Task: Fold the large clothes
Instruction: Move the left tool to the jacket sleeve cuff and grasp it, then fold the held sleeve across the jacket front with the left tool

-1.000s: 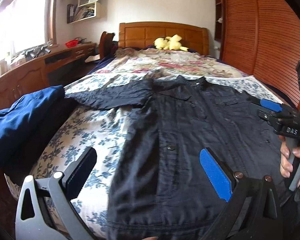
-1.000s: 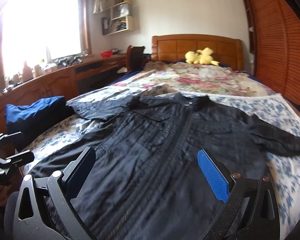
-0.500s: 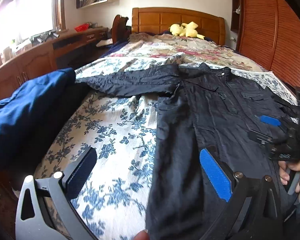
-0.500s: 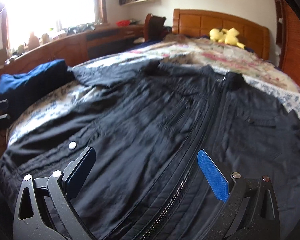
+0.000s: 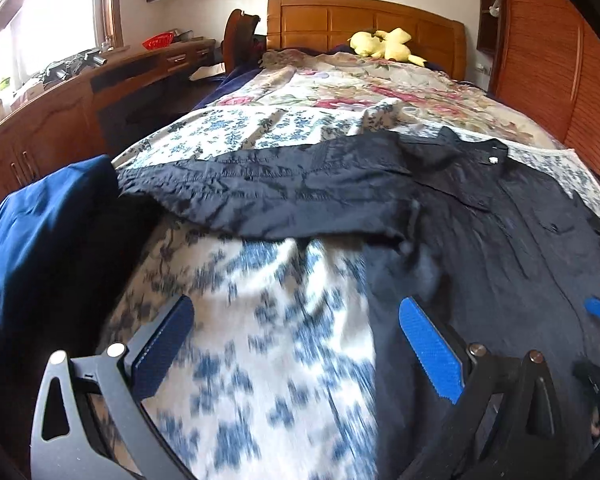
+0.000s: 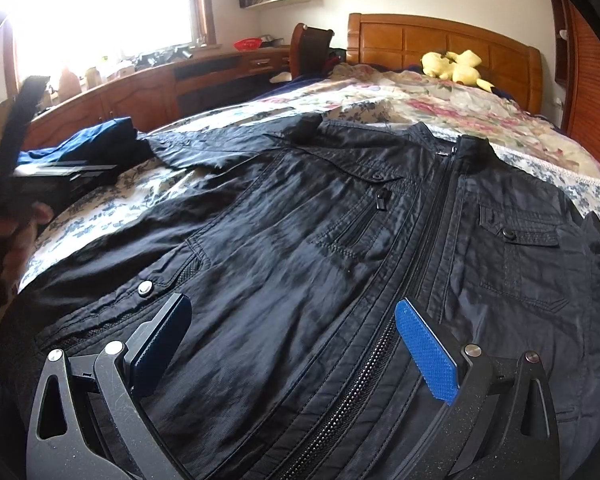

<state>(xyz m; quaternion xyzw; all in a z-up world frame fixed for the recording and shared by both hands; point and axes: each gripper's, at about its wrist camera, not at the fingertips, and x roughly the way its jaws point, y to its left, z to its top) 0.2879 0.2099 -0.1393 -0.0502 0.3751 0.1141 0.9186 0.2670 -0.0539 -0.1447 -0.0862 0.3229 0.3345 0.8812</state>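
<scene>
A large black zip jacket [image 6: 340, 232] lies spread face up on the bed, collar toward the headboard. In the left wrist view its left sleeve [image 5: 268, 192] stretches out sideways over the floral sheet [image 5: 260, 320]. My left gripper [image 5: 296, 320] is open and empty, low over the sheet just left of the jacket's body [image 5: 500, 248]. My right gripper [image 6: 292, 320] is open and empty, low over the jacket's lower front near the zipper [image 6: 400, 276]. The left gripper also shows at the left edge of the right wrist view [image 6: 40, 184].
A blue garment [image 5: 40, 248] lies heaped at the bed's left edge. A yellow plush toy [image 5: 380, 42] sits by the wooden headboard [image 5: 364, 16]. A wooden desk and cabinets [image 5: 60, 120] run along the left. A slatted wardrobe [image 5: 548, 60] stands at the right.
Both grippers have moved forward and lower toward the bed. The left one has shifted left, off the jacket's body and over the bare sheet. Both stay open.
</scene>
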